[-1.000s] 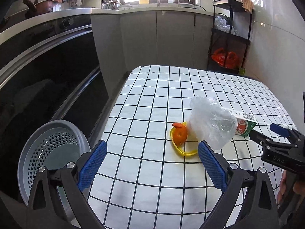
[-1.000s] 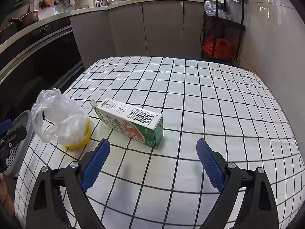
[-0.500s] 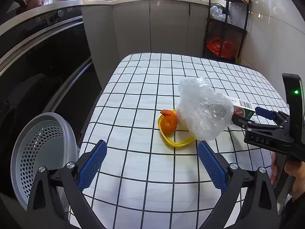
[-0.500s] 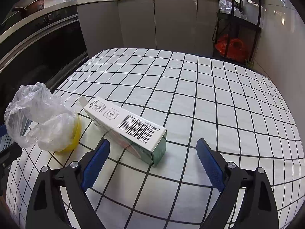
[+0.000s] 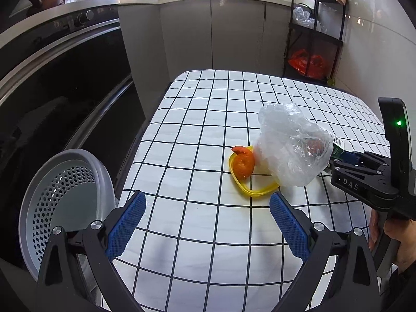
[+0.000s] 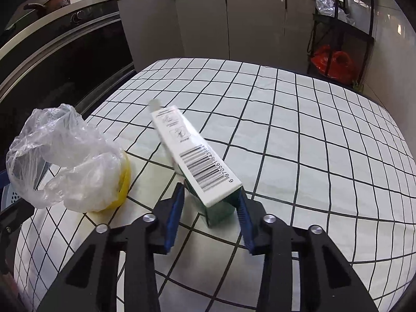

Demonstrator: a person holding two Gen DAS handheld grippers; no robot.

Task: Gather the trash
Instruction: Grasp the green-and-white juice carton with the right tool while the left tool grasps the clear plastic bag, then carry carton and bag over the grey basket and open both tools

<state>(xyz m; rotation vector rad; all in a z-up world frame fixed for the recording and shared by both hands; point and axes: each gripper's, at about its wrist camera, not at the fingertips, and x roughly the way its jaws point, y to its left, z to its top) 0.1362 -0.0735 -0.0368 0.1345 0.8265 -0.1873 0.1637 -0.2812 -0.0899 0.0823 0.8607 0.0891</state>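
Note:
A white and green carton [image 6: 197,161] with a barcode is tilted up off the checked tablecloth, and my right gripper [image 6: 210,208] is shut on its near end. Left of it lie a crumpled clear plastic bag [image 6: 65,156] and a yellow ring-shaped lid [image 6: 124,182]. In the left wrist view the bag [image 5: 291,145] leans on the yellow lid [image 5: 249,189], which holds an orange peel [image 5: 243,165]. My left gripper [image 5: 208,218] is open and empty, short of the lid. The right gripper [image 5: 364,174] shows at the right, with only a corner of the carton [image 5: 338,148] visible.
A grey perforated bin [image 5: 65,202] stands off the table's left edge, beside my left gripper. A dark oven front [image 5: 65,83] runs along the left. A black shelf rack [image 5: 314,39] with bags stands at the back right, by the white wall.
My right gripper moved forward and closed on the carton, which has swung and tipped up. My left gripper moved a little closer to the lid and stays open.

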